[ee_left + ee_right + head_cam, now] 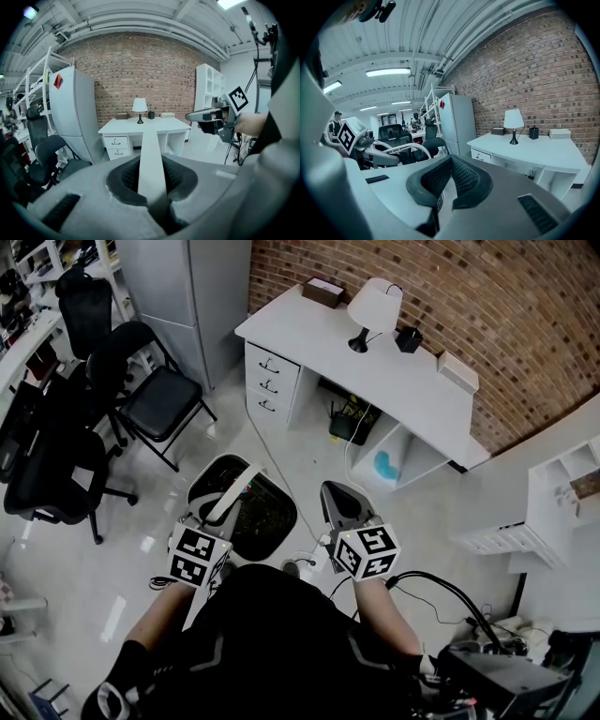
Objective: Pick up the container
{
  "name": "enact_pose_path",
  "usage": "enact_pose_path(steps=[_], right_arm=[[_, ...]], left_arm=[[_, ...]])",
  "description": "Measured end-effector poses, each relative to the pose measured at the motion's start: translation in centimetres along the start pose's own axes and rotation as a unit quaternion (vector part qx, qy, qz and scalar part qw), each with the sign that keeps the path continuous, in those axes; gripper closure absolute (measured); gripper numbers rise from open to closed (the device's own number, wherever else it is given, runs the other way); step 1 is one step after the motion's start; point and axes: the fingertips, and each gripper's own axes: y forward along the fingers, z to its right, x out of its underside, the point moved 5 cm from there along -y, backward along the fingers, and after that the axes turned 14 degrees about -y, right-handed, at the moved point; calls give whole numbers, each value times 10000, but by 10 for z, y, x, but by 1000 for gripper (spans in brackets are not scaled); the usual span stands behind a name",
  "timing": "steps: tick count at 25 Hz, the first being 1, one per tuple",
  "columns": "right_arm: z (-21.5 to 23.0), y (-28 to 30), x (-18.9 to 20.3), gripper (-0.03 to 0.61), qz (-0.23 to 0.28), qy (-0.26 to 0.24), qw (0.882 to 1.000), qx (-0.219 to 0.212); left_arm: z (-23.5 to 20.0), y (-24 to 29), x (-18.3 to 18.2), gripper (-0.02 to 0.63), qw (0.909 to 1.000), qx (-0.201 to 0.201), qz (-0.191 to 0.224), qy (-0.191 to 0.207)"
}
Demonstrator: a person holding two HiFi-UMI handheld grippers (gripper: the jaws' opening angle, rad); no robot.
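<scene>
The container (265,519) is a round bin with a white rim, a dark inside and a white arched handle (230,500). In the head view it hangs just in front of me, above the floor. My left gripper (216,519) is shut on that handle. In the left gripper view the handle (151,154) runs as a white strip straight up from between the pads of the left gripper (152,190). My right gripper (339,504) is held beside the bin to its right, shut with nothing in it (442,180). From the right gripper view the left gripper (370,155) and the handle (407,148) show at the left.
A white desk (394,381) with drawers, a lamp (373,306) and small boxes stands ahead against a brick wall. Black chairs (141,381) are at the left, a grey cabinet (202,292) behind them. A white shelf unit (548,512) is at the right. Cables (441,592) lie by my right arm.
</scene>
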Motion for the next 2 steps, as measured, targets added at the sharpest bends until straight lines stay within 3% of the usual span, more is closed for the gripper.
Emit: enact_pose_path(steps=[2], right_arm=[[0,0,1,572,20,-14,10000,-11]], left_arm=[[0,1,2,563,10000,-15,-14,-2]])
